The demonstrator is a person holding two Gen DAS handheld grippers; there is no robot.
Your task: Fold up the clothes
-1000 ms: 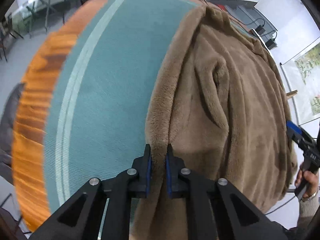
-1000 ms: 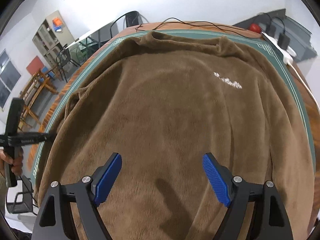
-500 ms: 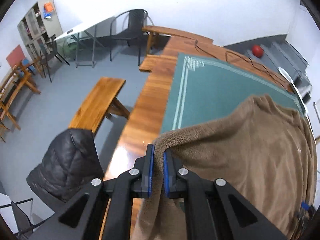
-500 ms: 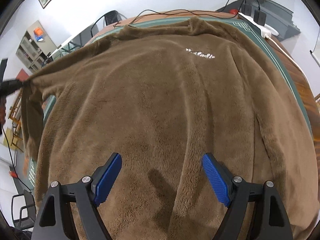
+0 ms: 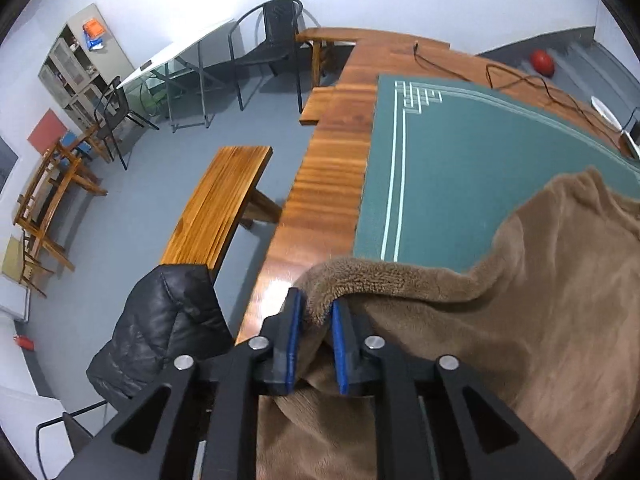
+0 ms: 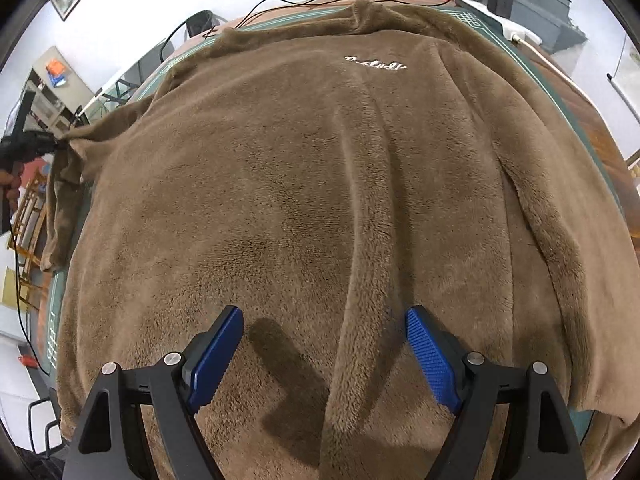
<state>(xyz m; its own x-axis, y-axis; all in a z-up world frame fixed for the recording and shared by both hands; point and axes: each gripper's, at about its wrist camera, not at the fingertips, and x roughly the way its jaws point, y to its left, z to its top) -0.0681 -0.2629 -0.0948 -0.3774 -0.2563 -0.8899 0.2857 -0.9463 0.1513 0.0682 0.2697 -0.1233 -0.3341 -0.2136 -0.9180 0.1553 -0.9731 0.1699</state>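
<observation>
A brown fleece sweatshirt (image 6: 320, 184) with white script on the chest lies spread over the green mat (image 5: 460, 168) on a wooden table. My left gripper (image 5: 316, 320) is shut on the sweatshirt's cuff (image 5: 320, 284) and holds the sleeve out over the table's left edge. In the right wrist view it shows at the far left (image 6: 60, 144) with the sleeve hanging from it. My right gripper (image 6: 324, 344) is open and empty, hovering just above the sweatshirt's lower body, astride a raised fold (image 6: 360, 300).
A wooden bench (image 5: 216, 216) and a chair draped with a black puffer jacket (image 5: 160, 328) stand left of the table. Cables (image 5: 520, 76) and a power strip (image 6: 520, 32) lie at the table's far end. A red ball (image 5: 542, 62) sits on the floor.
My left gripper has pulled the sleeve outward to the table's left edge and its view swung from the mat toward the room. My right gripper stayed open and moved closer over the garment.
</observation>
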